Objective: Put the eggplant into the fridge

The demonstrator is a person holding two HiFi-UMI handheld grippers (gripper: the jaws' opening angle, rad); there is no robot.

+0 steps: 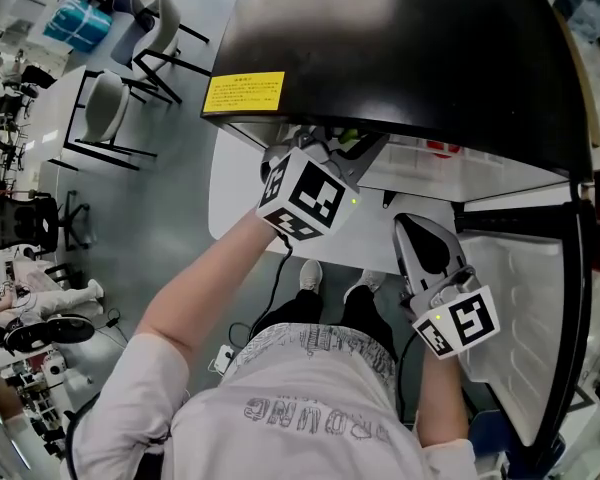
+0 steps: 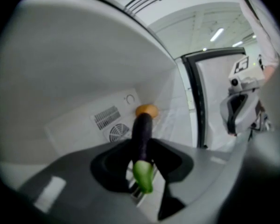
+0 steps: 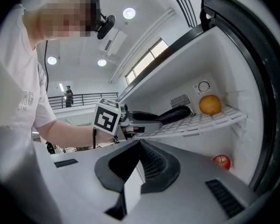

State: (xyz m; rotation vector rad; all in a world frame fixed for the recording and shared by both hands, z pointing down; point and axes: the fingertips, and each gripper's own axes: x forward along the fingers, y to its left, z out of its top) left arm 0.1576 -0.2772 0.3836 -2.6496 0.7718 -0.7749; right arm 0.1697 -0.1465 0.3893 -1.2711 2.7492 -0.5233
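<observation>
Person in a white printed T-shirt point(image 1: 310, 418) stands at the open black-topped, white-lined fridge point(image 1: 400, 48). Rectangular yellow warning label point(image 1: 243, 93) sits on the fridge's top front edge. White-lined fridge door point(image 1: 520, 318) is swung open on the person's right.

Left gripper point(image 3: 154, 118), grey with a black-and-white marker cube point(image 1: 310, 198), reaches into the upper compartment. Its jaws pinch the long dark-purple eggplant with a green stem cap point(image 2: 142, 134). The grip is near the stem end: the green cap sticks out back toward the gripper's camera, and the purple body points ahead toward the back wall. The eggplant lies low along the white wire shelf point(image 3: 214, 118). Can't tell whether it rests on the wires or sits just above them.

Round orange fruit point(image 3: 210, 104) sits on the same shelf at the back, near the white vent grille point(image 2: 116, 132). It is beyond the eggplant's tip and apart from it. Round red apple point(image 3: 220, 161) lies in the compartment below the shelf.

Right gripper point(image 1: 412, 230) hangs outside the cabinet, between the person's body and the open door, pointing toward the fridge interior. Its jaws are pressed together with nothing between them.
</observation>
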